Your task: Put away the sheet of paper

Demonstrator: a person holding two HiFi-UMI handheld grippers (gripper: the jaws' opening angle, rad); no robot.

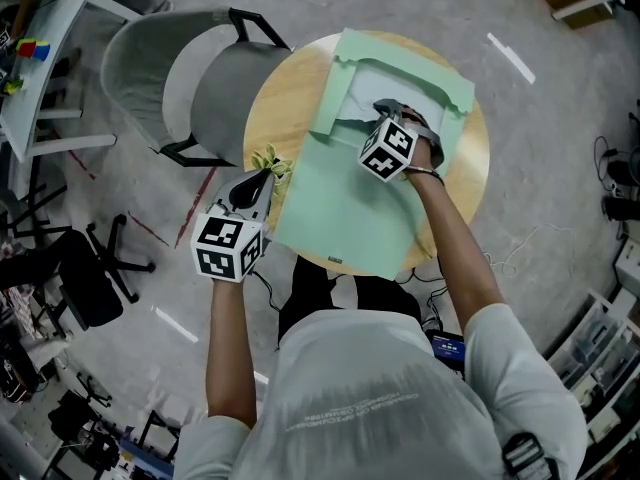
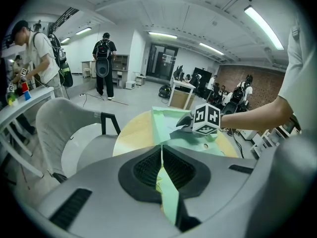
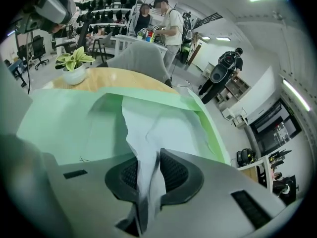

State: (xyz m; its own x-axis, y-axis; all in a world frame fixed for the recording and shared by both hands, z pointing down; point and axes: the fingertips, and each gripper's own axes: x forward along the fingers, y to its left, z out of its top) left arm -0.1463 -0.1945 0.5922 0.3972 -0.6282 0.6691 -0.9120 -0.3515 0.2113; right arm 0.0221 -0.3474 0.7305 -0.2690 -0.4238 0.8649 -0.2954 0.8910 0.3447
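A pale green folder [image 1: 350,198] lies on the round wooden table [image 1: 272,98], its flap end open at the far side. A white sheet of paper [image 1: 388,83] sits partly inside that open end. My right gripper [image 1: 388,111] is over the opening, shut on the sheet's crumpled near edge [image 3: 148,148]. My left gripper [image 1: 262,180] is at the folder's near left side and is shut on the folder's edge [image 2: 166,182]. In the left gripper view the right gripper [image 2: 187,122] shows beyond, above the folder.
A small potted plant [image 1: 272,160] stands on the table right by the left gripper. A grey chair [image 1: 170,78] is pushed against the table's left side. A white desk [image 1: 35,68] with small coloured blocks and several people [image 3: 171,21] are farther off.
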